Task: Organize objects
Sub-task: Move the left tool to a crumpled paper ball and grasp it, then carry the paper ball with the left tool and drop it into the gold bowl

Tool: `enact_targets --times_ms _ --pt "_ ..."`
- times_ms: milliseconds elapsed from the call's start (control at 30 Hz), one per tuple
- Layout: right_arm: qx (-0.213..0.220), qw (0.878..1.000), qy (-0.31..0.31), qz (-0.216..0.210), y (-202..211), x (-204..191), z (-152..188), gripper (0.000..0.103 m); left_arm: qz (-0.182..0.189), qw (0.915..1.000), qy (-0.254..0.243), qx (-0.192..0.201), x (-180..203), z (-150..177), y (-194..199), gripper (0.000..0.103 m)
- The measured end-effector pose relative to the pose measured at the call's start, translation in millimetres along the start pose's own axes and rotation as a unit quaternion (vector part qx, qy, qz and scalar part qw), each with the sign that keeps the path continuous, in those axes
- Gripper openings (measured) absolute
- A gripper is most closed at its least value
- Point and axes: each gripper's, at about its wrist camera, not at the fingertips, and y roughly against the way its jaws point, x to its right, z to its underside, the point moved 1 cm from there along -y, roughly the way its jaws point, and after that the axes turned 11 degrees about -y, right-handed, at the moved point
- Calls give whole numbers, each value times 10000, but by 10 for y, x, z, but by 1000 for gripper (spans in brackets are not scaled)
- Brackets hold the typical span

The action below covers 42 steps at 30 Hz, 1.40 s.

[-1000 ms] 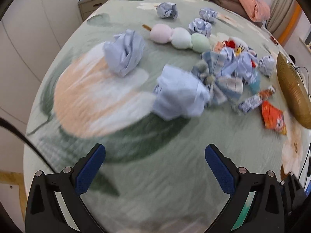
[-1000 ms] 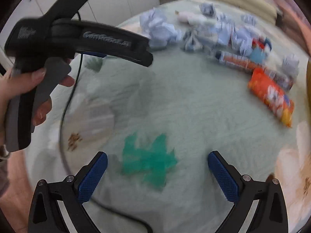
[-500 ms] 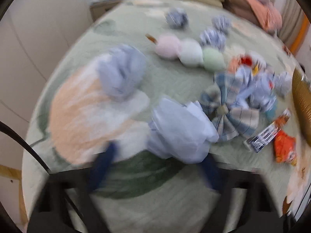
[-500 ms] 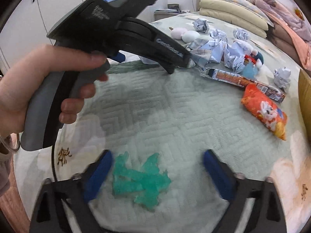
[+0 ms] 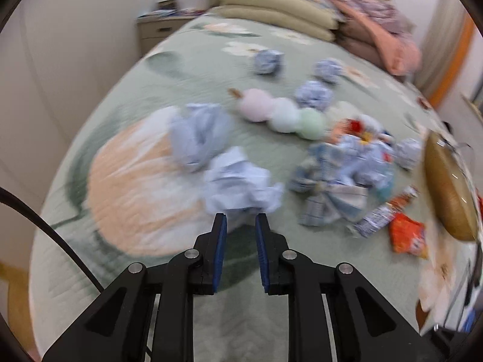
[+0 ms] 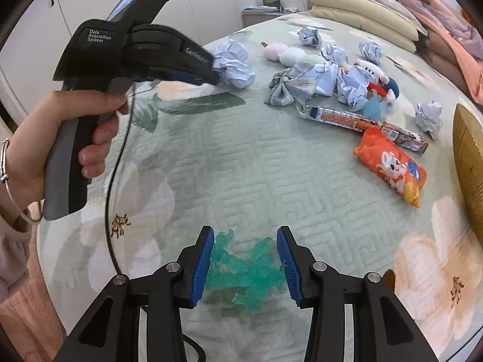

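Left wrist view
- Left gripper (image 5: pixel 240 221): jaws closing, now only a narrow gap apart; the blue pads pinch the near edge of a crumpled pale-blue paper ball (image 5: pixel 240 185).
- Held paper ball: it sits right at the fingertips, above the green bedspread (image 5: pixel 135 274); the picture is blurred, so I cannot tell whether it touches the cover.
- Second crumpled ball (image 5: pixel 199 137): just behind and left of the held one, on the peach flower print.
- Plush skewer (image 5: pixel 282 116): three soft balls in pink, white and green, lying in a row beyond the paper.
- Plaid cloth bow (image 5: pixel 327 196): right of the held ball, beside a heap of more crumpled paper.
- Orange snack bag (image 5: pixel 407 235): near the right edge, next to a gold woven basket (image 5: pixel 449 187).
- Head of the bed: pillows (image 5: pixel 277 6) and a pink quilt (image 5: pixel 383 33).

Right wrist view
- Right gripper (image 6: pixel 246 256): jaws closing, half open, with a green translucent wrapper (image 6: pixel 250 271) between the pads; the left pad touches it, the right pad stands just beside its edge.
- Green wrapper: flat on the bedspread at the near edge, well apart from the other clutter.
- Left hand (image 6: pixel 60 138): wrapped around the grey handle of the other gripper, a bangle on the wrist.
- Left gripper here: tips shut on the pale-blue paper ball.
- Long snack packet (image 6: pixel 362 123): lies just behind the orange bag.
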Motion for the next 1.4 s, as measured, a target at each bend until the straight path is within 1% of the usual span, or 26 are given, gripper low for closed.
enact_targets --times_ms 33,67,100,133,200,267,333,367,400,433,467,500,533,567,733,833,967,1067,1167,1267,1400 --pt "27 10000 3 -12 23 -10 -6 43 118 9998 -128 -25 33 2 -23 47" --pt "21 10000 3 -38 24 -15 -12 43 151 9996 -225 -104 71 9 -59 83" --pt "0 10000 11 -72 29 -26 -9 43 139 9994 -272 -168 98 8 -97 101" --pt "4 10000 25 -79 27 -39 -29 43 112 9994 -286 -155 108 4 -119 103" --pt "1 9999 73 -104 25 -66 -23 43 -13 9997 -188 -140 85 -10 -139 103" --pt "-1 9999 125 -119 13 -95 -29 43 -71 9998 79 -150 20 -62 -174 103" --pt "-4 9998 156 -154 -3 -109 -39 43 -50 9987 389 -331 -49 -106 -272 102" --pt "-8 9997 167 -165 -4 -118 -35 43 33 9978 489 -451 -69 -127 -343 98" --pt "-1 9997 170 -171 -6 -120 -32 43 46 9974 530 -488 -77 -141 -379 93" --pt "2 9997 145 -192 -13 -109 -37 43 -176 9977 472 -443 -77 -174 -362 69" --pt "-2 9997 112 -220 -19 -101 -41 43 -246 9978 467 -399 -84 -181 -342 49" --pt "-4 9997 70 -253 -20 -89 -43 43 -177 9976 560 -365 -112 -195 -327 50" --pt "19 9996 29 -269 -15 -76 -43 43 89 9968 728 -308 -150 -202 -308 50" --pt "35 9996 17 -268 -12 -68 -50 43 193 9963 791 -283 -172 -197 -295 49" --pt "143 9995 12 -286 31 -37 -125 43 187 9972 711 -132 -132 -185 -124 49" --pt "188 9991 -143 -362 81 23 -193 43 89 9984 556 -16 -57 -226 5 49" --pt "435 9975 -345 -432 223 138 -292 43 109 9991 414 14 58 -296 92 49" --pt "491 9967 -474 -439 300 243 -367 43 78 9996 262 80 185 -345 183 49" --pt "467 9959 -584 -514 351 355 -436 43 183 9995 187 170 327 -409 269 49" --pt "405 9960 -573 -549 414 464 -483 43 168 9995 28 258 511 -493 358 49" --pt "319 9980 -360 -410 507 573 -530 43 188 9992 -160 315 750 -594 413 49"
